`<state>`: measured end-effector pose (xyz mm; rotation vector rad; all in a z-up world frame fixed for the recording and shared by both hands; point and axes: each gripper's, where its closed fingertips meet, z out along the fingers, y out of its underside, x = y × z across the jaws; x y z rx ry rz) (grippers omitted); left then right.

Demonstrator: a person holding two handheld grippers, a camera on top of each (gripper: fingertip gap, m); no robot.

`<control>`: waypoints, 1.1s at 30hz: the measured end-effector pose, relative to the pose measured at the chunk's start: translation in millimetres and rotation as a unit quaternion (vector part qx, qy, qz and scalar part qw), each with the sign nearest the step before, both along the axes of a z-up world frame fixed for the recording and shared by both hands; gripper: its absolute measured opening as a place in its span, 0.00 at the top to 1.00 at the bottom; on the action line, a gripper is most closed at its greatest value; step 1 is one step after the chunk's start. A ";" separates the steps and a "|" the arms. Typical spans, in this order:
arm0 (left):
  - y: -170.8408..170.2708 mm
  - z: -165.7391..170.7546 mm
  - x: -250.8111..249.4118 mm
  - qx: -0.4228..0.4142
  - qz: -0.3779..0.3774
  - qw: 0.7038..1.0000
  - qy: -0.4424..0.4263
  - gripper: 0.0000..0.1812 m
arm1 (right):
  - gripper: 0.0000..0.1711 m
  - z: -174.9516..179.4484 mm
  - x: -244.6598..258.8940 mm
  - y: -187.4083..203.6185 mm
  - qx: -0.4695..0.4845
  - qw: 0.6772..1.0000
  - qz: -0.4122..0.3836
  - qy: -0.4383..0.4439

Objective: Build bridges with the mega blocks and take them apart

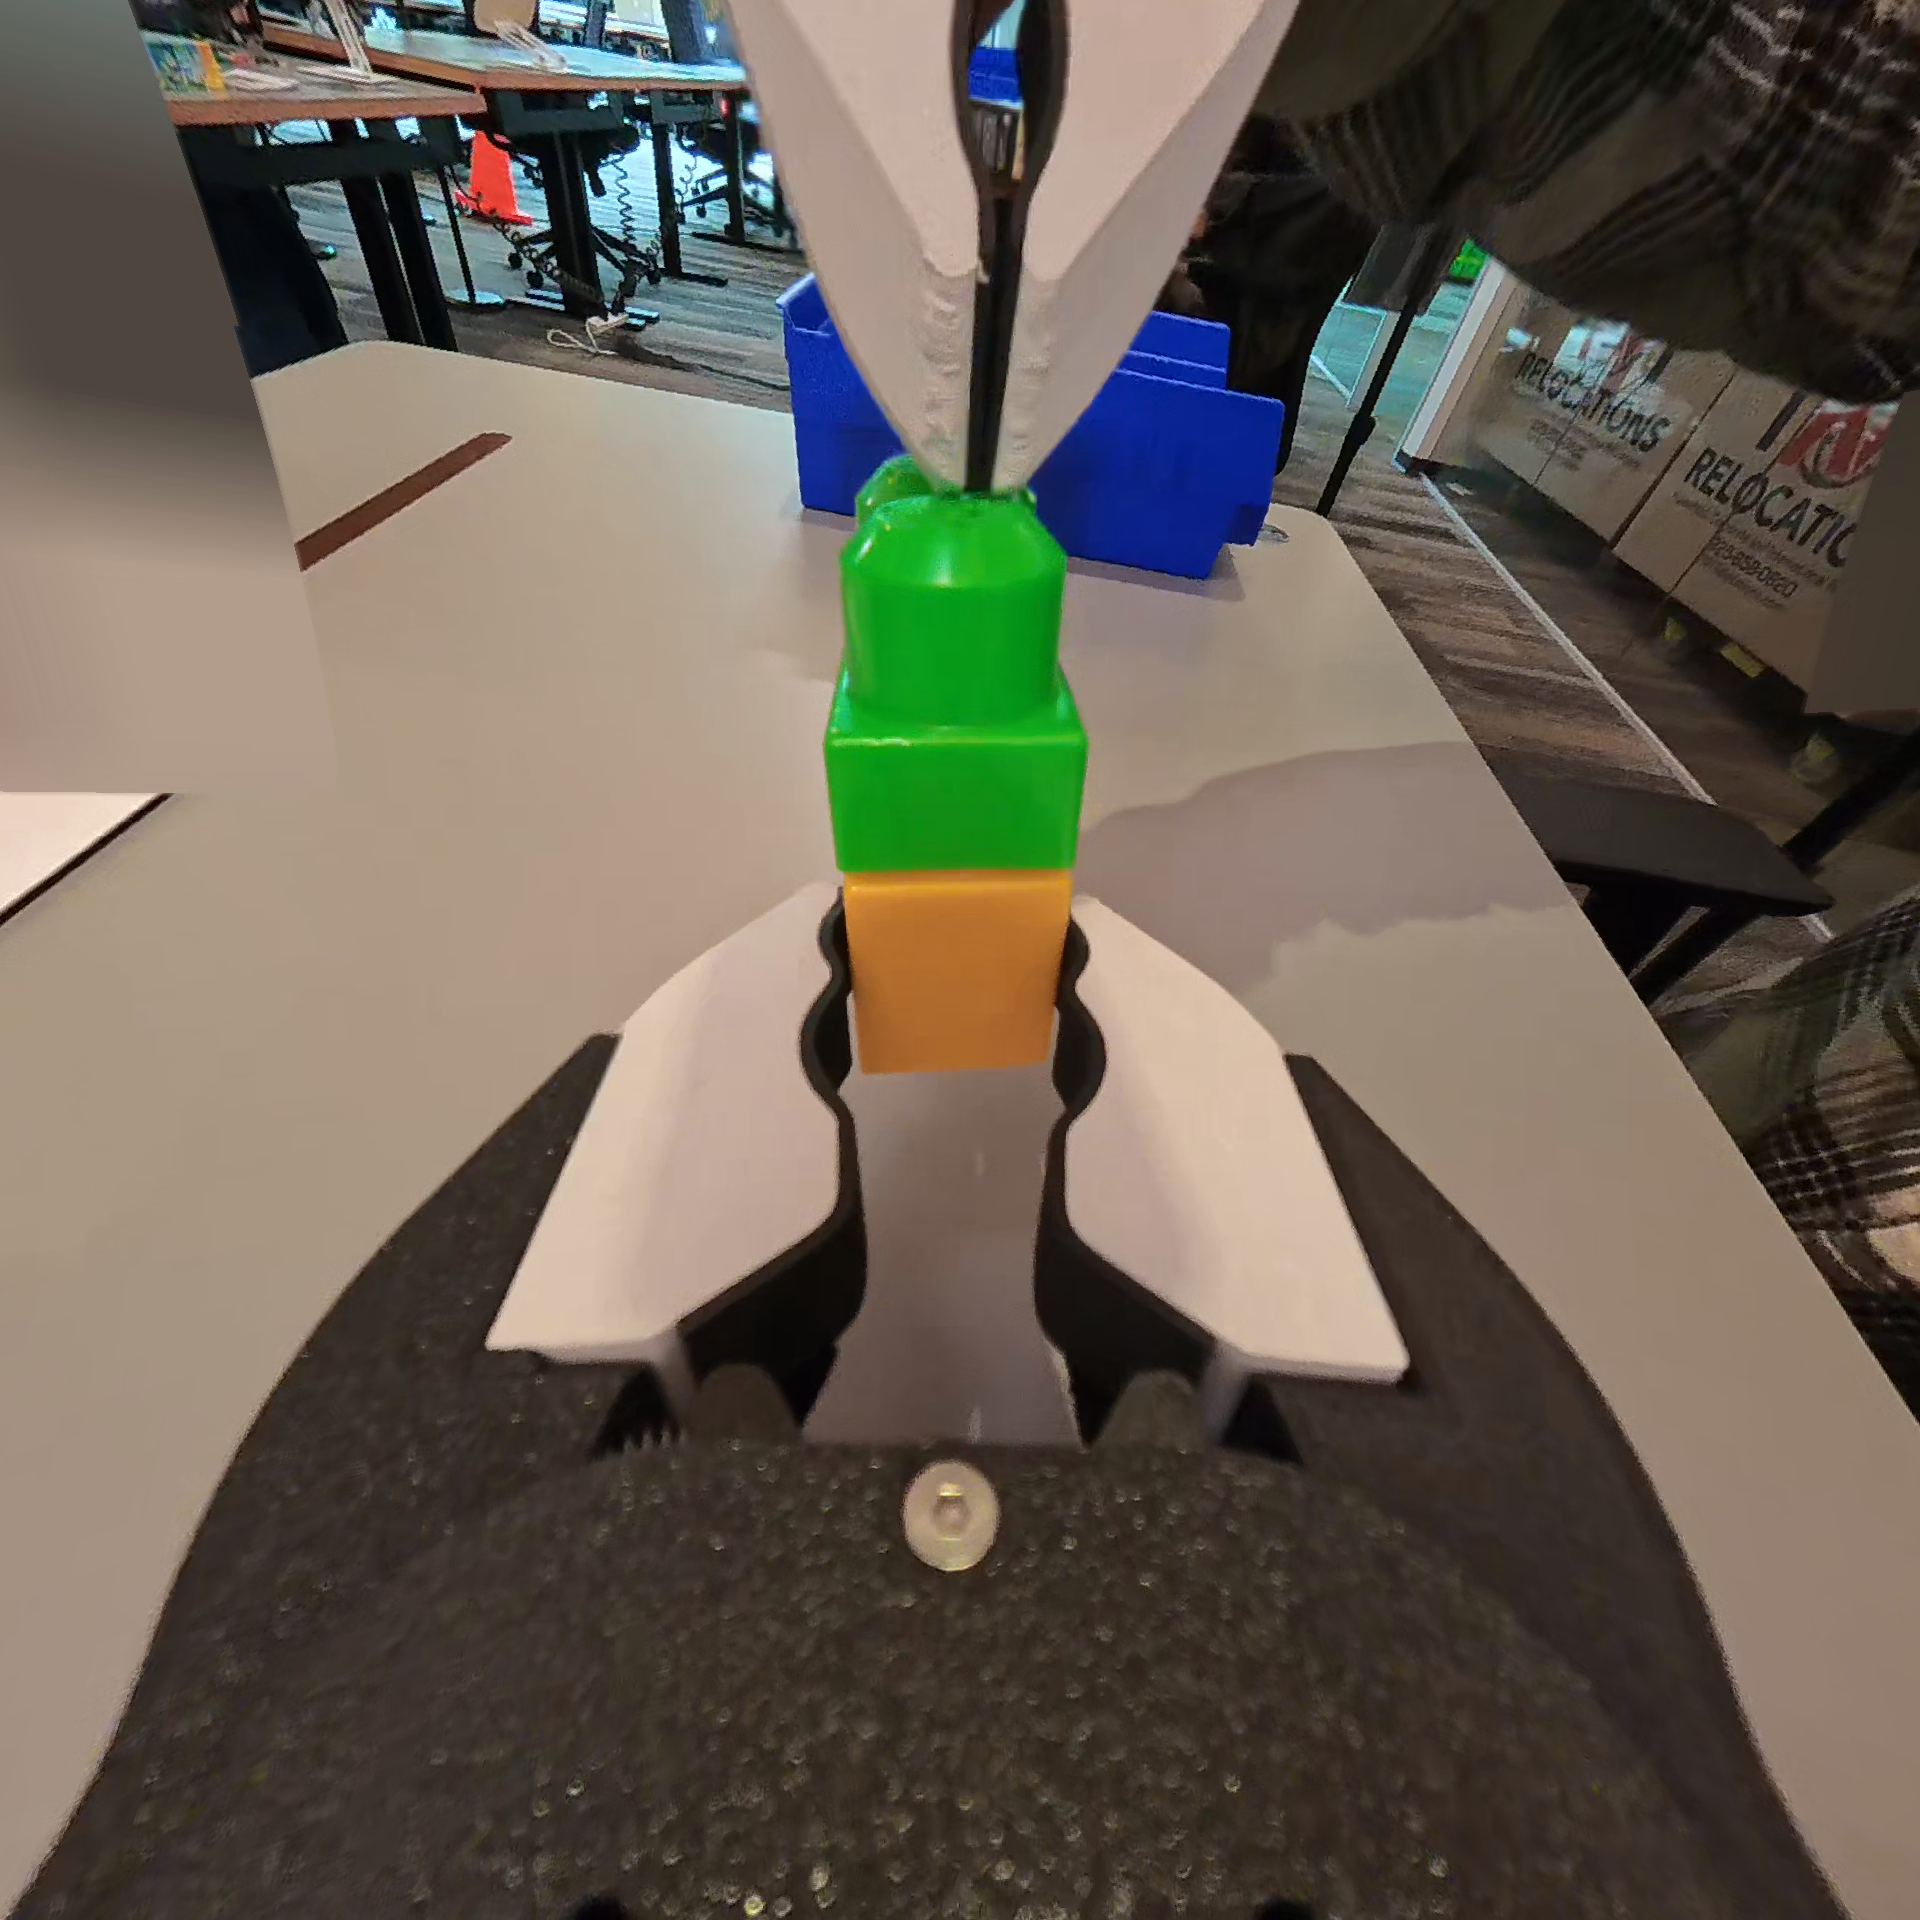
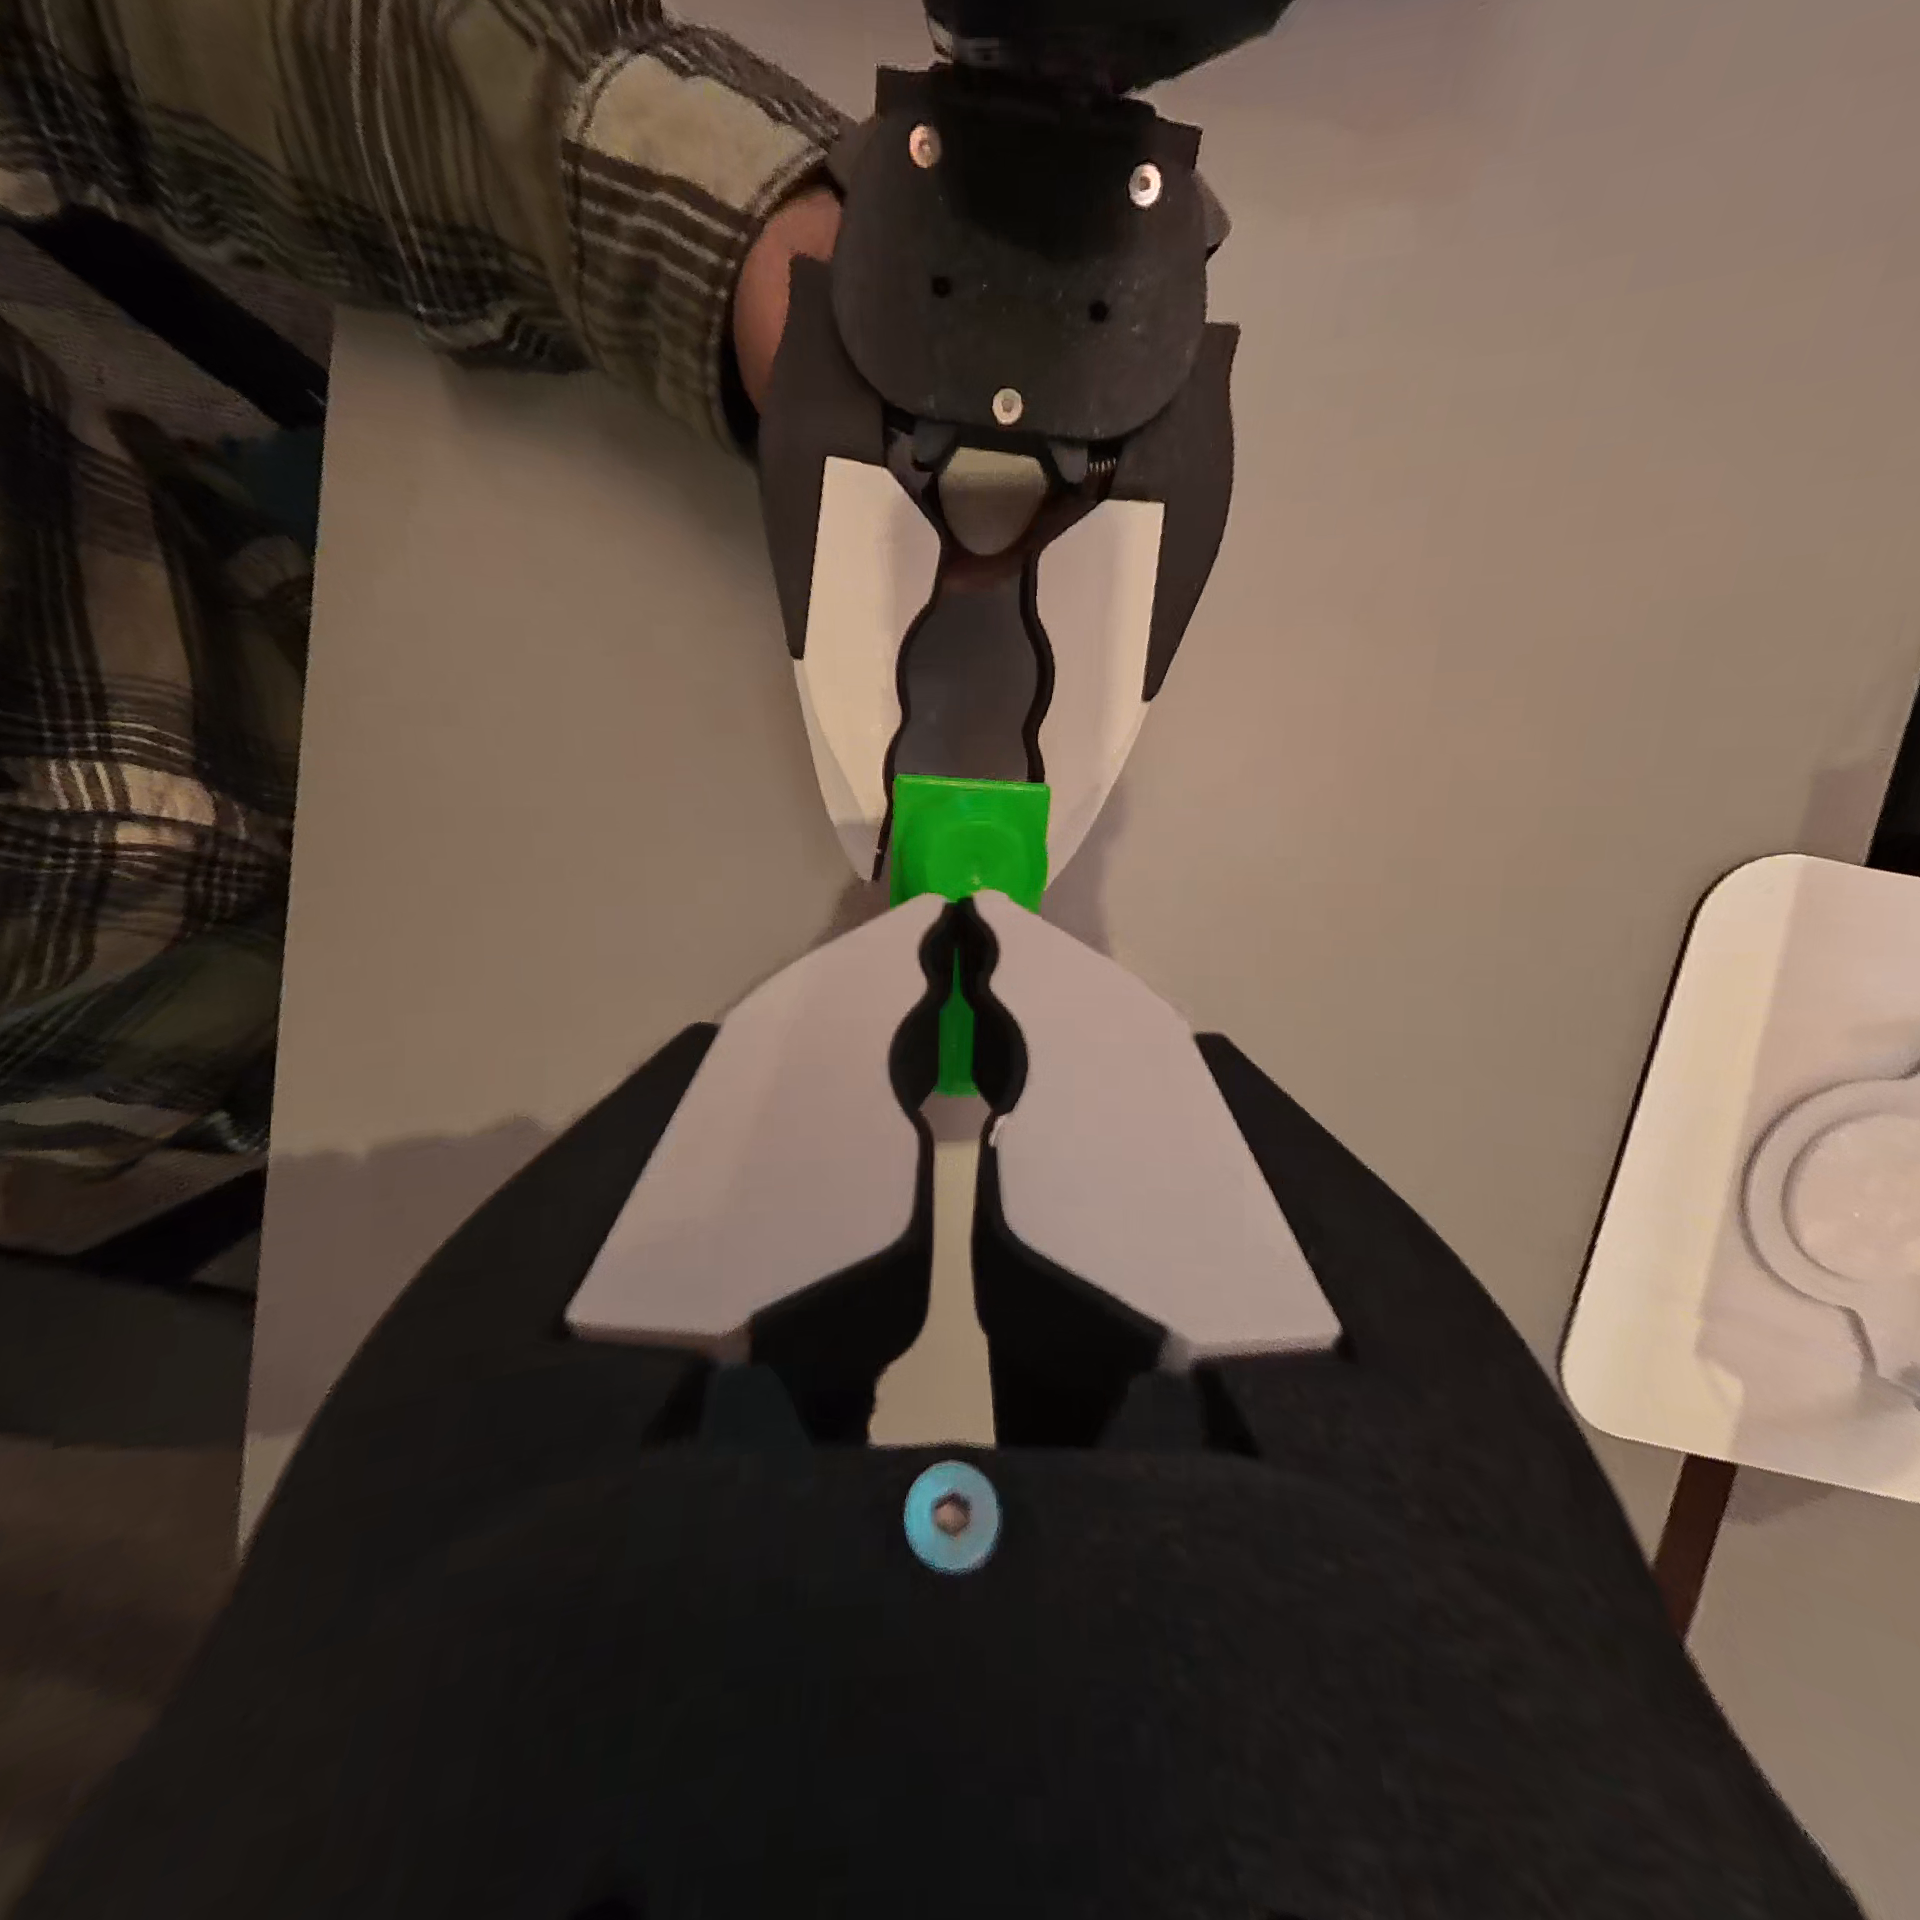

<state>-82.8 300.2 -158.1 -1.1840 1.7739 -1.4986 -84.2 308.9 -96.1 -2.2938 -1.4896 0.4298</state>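
Observation:
A green block (image 1: 956, 790) is stacked on an orange block (image 1: 951, 977) above the grey table (image 1: 520, 831). My left gripper (image 1: 951, 914) is shut on the orange block, its fingers on both sides. My right gripper (image 1: 977, 480) comes down from above, jaws shut, with its tips touching the green block's far stud. In the right wrist view, looking straight down, my right gripper (image 2: 961, 906) is shut over the green block (image 2: 966, 842), and the left gripper (image 2: 966, 868) flanks the block from the far side. The orange block is hidden there.
A blue bin (image 1: 1143, 468) stands on the table behind the stack. A white moulded tray (image 2: 1766, 1143) lies to the right on another surface. A person's plaid sleeve (image 2: 312, 208) is at upper left. Desks and an orange cone (image 1: 494, 177) stand beyond the table's far edge. Left tips to right tips: about 7 centimeters.

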 end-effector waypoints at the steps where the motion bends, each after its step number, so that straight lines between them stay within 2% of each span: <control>1: -0.6 0.2 -0.5 -0.002 -0.001 1.000 0.000 0.80 | 1.00 0.6 -0.4 0.6 -0.003 1.000 -0.003 0.001; 3: -2.4 2.7 -1.4 -0.004 -0.004 1.000 -0.004 0.80 | 1.00 3.6 -1.6 0.8 -0.009 1.000 -0.006 0.008; 5: -4.8 6.3 -2.2 -0.006 -0.010 1.000 -0.008 0.80 | 0.92 7.1 0.3 2.6 0.000 1.000 -0.007 0.001; 9: -6.2 8.7 -2.1 0.000 -0.008 1.000 -0.009 0.80 | 0.83 11.8 -2.0 -0.5 -0.002 1.000 0.007 -0.005; 12: -5.7 12.3 -2.5 -0.004 -0.004 1.000 -0.014 0.80 | 0.76 2.0 1.4 -2.6 -0.013 0.999 0.011 -0.046; 16: -7.2 14.1 -2.8 -0.005 -0.005 1.000 -0.014 0.80 | 0.84 -0.9 -5.6 -3.0 -0.025 0.999 0.017 -0.042; 24: -14.0 15.3 -3.2 -0.030 -0.016 0.999 -0.006 0.80 | 0.84 0.3 -9.2 -5.5 -0.038 0.998 0.013 -0.038; 33: -15.1 25.1 -1.7 -0.011 0.013 0.999 -0.029 0.81 | 0.85 7.1 -8.6 -10.5 -0.021 0.999 0.014 -0.043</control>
